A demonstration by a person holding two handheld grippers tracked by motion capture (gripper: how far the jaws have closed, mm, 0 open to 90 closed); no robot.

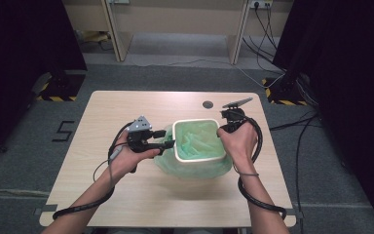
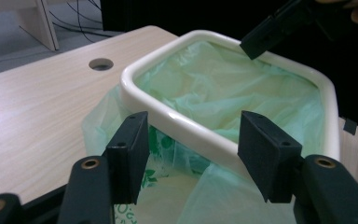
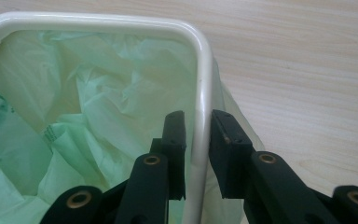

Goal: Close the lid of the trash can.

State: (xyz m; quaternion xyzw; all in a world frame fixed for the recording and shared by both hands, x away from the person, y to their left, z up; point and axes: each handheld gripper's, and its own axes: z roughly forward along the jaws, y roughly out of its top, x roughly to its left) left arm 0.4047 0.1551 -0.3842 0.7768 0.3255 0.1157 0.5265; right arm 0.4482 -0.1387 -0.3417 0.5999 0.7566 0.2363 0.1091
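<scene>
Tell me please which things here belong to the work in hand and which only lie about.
In the work:
- white bin
- green bin bag
- left gripper
- right gripper, its jaws astride the bin's rim

Only about:
- round cable hole in the table
- floor cables

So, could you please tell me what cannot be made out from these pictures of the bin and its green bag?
- Bottom of the white bin: hidden by the green bag lining it, in all three views.
- Print on the bag: too blurred to read in the left gripper view.
- Right gripper: its fingers straddle the rim, but whether they press on it is unclear.
- Left gripper: the high view blurs its fingers.
</scene>
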